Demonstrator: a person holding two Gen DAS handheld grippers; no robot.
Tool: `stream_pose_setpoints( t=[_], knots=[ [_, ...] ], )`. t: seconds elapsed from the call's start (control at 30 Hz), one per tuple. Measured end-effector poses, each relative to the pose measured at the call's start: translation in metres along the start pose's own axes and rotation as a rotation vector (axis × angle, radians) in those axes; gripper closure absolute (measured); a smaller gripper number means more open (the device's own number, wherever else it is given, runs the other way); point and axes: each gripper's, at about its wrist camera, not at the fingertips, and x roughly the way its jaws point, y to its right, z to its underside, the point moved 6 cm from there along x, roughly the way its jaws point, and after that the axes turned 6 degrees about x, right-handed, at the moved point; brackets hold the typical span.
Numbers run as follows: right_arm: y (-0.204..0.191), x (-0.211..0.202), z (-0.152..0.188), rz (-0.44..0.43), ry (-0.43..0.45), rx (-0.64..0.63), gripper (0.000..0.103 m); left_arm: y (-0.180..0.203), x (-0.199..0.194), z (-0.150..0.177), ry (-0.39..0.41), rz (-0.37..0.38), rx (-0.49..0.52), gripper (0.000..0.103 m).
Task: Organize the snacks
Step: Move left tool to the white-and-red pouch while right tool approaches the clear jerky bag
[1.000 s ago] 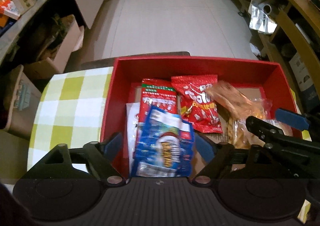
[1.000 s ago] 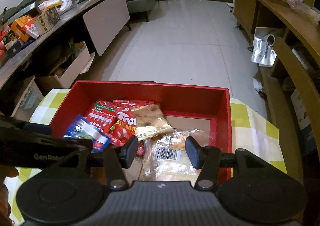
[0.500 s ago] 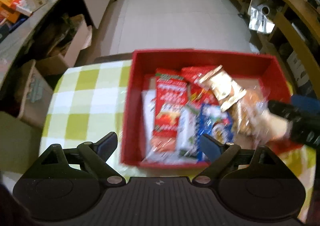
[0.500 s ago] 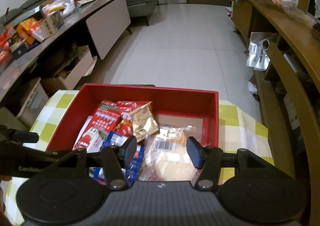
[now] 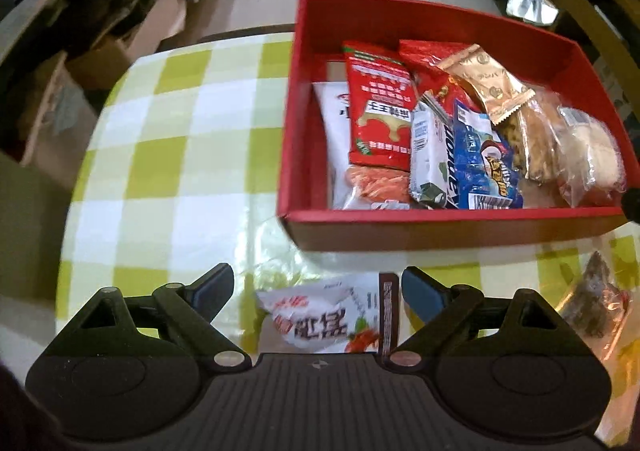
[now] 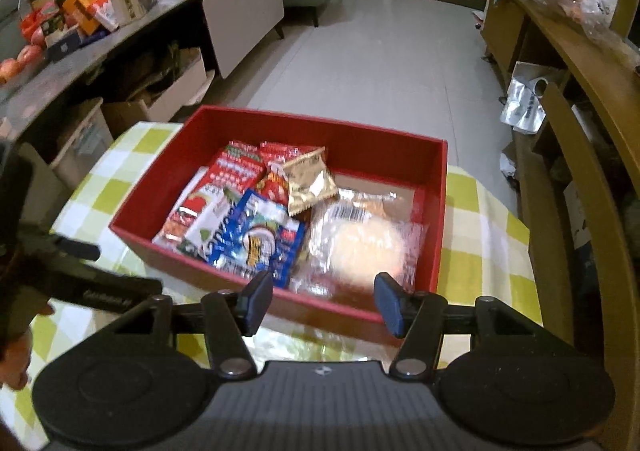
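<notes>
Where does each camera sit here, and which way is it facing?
Left wrist: on the left gripper, looking steeply down at the checked tablecloth, a white snack packet between its open fingers, and the red box ahead.
Right wrist: on the right gripper, looking across the red box toward the floor; the left gripper and a hand show at the left edge.
Both share the red box and its blue packet.
</notes>
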Motion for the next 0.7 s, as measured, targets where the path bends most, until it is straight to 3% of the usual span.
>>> stream_pose_setpoints(
  t=[0.17,0.43,0.57,0.7],
  knots=[
    [0.005,0.005,0.004,0.001,-0.020,0.000,0.041,0.010,0.012,0.014,-0.044,0.028,0.067,0.011],
    [0.001,-0.005,0.009,-0.026,-0.020,0.011,0.038,0.019,-0.011,0.050,-0.060,0.097,0.132,0.011],
    [0.005,-0.011,0.020,-0.027,-0.030,0.016,0.034,0.015,-0.017,0.032,0.031,0.011,0.168,0.005],
    [0.011,-0.008,0.027,-0.018,-0.050,0.027,0.034,0.014,0.002,0.015,0.033,0.038,0.166,0.006]
  ],
)
